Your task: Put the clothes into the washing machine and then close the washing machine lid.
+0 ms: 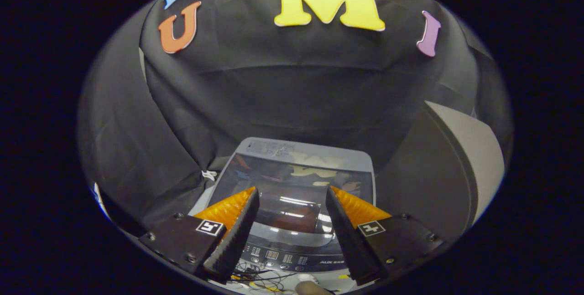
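A grey top-loading washing machine point(296, 149) stands below and ahead of my fingers. Its dark glossy lid point(292, 181) lies flat and shut over the tub, mirroring the wall behind. The control panel point(292, 256) with small buttons and a display runs along the machine's near edge, between my fingers. My gripper point(292, 199) hovers above the lid, open, with nothing between the fingers. No clothes can be seen.
Black cloth walls close in behind and to the left of the machine. A large grey curved object point(461, 158) rises to the right of the machine. A tangle of thin cables point(255, 274) lies just before the control panel.
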The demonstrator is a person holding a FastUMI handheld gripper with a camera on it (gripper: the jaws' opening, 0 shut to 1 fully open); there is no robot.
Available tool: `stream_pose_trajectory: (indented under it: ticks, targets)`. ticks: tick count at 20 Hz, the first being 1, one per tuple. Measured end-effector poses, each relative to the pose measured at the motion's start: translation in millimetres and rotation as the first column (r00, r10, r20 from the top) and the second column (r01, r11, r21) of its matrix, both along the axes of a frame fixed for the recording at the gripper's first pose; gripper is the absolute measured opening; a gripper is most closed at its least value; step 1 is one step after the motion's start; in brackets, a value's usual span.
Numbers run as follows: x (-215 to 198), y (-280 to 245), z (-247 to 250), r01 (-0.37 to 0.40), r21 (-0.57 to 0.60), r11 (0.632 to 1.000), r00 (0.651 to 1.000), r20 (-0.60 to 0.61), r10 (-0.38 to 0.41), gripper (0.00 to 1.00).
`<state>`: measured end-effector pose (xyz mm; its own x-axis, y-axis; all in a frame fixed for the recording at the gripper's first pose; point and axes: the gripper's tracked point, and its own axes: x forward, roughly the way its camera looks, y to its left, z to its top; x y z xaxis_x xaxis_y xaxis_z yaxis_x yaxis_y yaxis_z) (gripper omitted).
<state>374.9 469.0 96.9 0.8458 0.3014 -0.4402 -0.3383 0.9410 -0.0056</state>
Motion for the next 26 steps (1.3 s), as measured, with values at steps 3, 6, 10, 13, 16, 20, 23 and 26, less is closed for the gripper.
stream_pose_trajectory:
  ticks: [3,6,10,13,16,20,23,26]
  targets:
    - [-43.2,-23.5,69.2,-0.039,0.057,0.998,0.991,0.129,0.031,0.92]
    - [-97.0,-71.9,146.7,-0.053,0.103,0.993,0.951,0.308,0.018,0.92]
    - [-183.5,-148.5,213.0,-0.035,0.159,0.987,0.857,0.512,-0.052,0.99]
    - [-228.1,-208.1,203.1,0.021,0.138,0.990,0.800,0.591,-0.100,0.99]
    - [-252.0,-270.6,159.1,0.078,0.154,0.985,0.817,0.557,-0.152,1.00]
    - [-276.4,-352.3,95.9,0.134,0.168,0.977,0.799,0.565,-0.206,1.00]
    - [-290.3,-402.8,34.6,0.172,0.164,0.971,0.819,0.524,-0.233,1.00]
    - [-299.8,-445.8,-25.1,0.204,0.208,0.957,0.851,0.445,-0.278,1.00]
